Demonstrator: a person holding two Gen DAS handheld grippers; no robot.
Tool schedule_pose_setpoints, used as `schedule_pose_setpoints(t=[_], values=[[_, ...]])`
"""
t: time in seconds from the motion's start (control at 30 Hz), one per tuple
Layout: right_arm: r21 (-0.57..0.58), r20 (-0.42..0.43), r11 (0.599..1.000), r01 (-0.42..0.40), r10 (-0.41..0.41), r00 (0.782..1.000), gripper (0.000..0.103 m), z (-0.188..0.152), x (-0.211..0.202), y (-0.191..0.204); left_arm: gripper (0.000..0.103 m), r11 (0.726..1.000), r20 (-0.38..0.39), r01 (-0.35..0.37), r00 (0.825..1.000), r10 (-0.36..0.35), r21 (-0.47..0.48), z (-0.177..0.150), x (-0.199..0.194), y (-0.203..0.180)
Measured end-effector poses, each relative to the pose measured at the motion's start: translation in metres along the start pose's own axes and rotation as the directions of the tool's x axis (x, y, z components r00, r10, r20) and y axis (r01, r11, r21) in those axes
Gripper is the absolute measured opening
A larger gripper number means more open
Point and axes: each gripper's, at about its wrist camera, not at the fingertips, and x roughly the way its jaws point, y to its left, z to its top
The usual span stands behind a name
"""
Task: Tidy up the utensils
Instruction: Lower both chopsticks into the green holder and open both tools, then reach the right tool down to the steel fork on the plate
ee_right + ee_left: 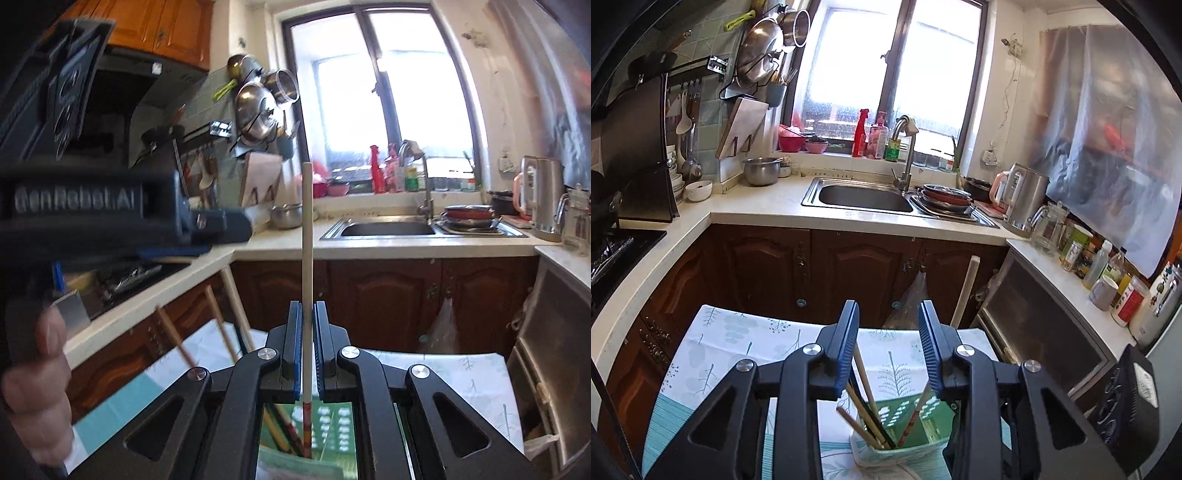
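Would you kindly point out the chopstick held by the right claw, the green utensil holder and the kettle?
chopstick (307,236): right wrist view, mid-shaft above the claw.
utensil holder (925,424): left wrist view, green inner wall.
kettle (1027,199): left wrist view, steel body.

A home kitchen: sink (866,197), hanging pans (761,51), wooden cabinets (812,266).

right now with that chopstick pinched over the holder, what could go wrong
1. The right gripper pinches one pale chopstick upright at its lower part, so the long top could swing or slip as it goes down.
2. The green holder already has chopsticks leaning across it; the new one could catch on them.
3. The left gripper, jaws apart, is close above the same holder, so the two grippers might bump or tip it.
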Motion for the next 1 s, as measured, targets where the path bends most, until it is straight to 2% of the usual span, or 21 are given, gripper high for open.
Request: schedule_pose_setpoints(t=[0.1, 0.3, 0.43, 0.6, 0.67, 0.77, 0.9, 1.0], values=[[-0.027, -0.080, 0.999, -0.025, 0.023, 0.997, 0.006, -0.019, -0.001, 0.010, 0.031, 1.000, -0.037, 0.016, 0.999, -0.016, -0.004, -0.001, -0.007, 0.004], [-0.063, -0.140, 0.996, -0.070, 0.061, 0.988, 0.007, -0.044, -0.003, 0.029, 0.032, 0.997, -0.067, 0.052, 0.996, -0.056, -0.064, -0.005, -0.038, 0.022], [-0.032, -0.171, 0.996, -0.083, 0.077, 0.982, 0.007, -0.056, -0.004, 0.038, 0.032, 0.995, -0.093, 0.052, 0.994, -0.059, -0.080, -0.013, -0.061, 0.035], [0.035, -0.202, 0.994, -0.106, 0.111, 0.973, 0.007, -0.067, -0.035, 0.056, 0.032, 0.997, -0.153, 0.045, 0.987, -0.055, -0.063, -0.038, -0.082, 0.046], [0.071, -0.232, 0.992, -0.103, 0.117, 0.966, 0.007, -0.074, -0.049, 0.063, 0.032, 0.997, -0.208, 0.054, 0.976, -0.065, -0.058, -0.051, -0.082, 0.048], [0.123, -0.285, 0.988, -0.093, 0.125, 0.950, 0.007, -0.086, -0.072, 0.070, 0.032, 0.996, -0.304, 0.065, 0.949, -0.080, -0.060, -0.079, -0.078, 0.051], [0.195, -0.364, 0.978, -0.073, 0.142, 0.921, 0.008, -0.112, -0.095, 0.075, 0.033, 0.997, -0.405, 0.068, 0.911, -0.082, -0.048, -0.120, -0.070, 0.051], [0.233, -0.422, 0.972, -0.037, 0.135, 0.897, 0.008, -0.136, -0.109, 0.075, 0.033, 0.995, -0.481, 0.080, 0.871, -0.096, -0.055, -0.151, -0.058, 0.049]])
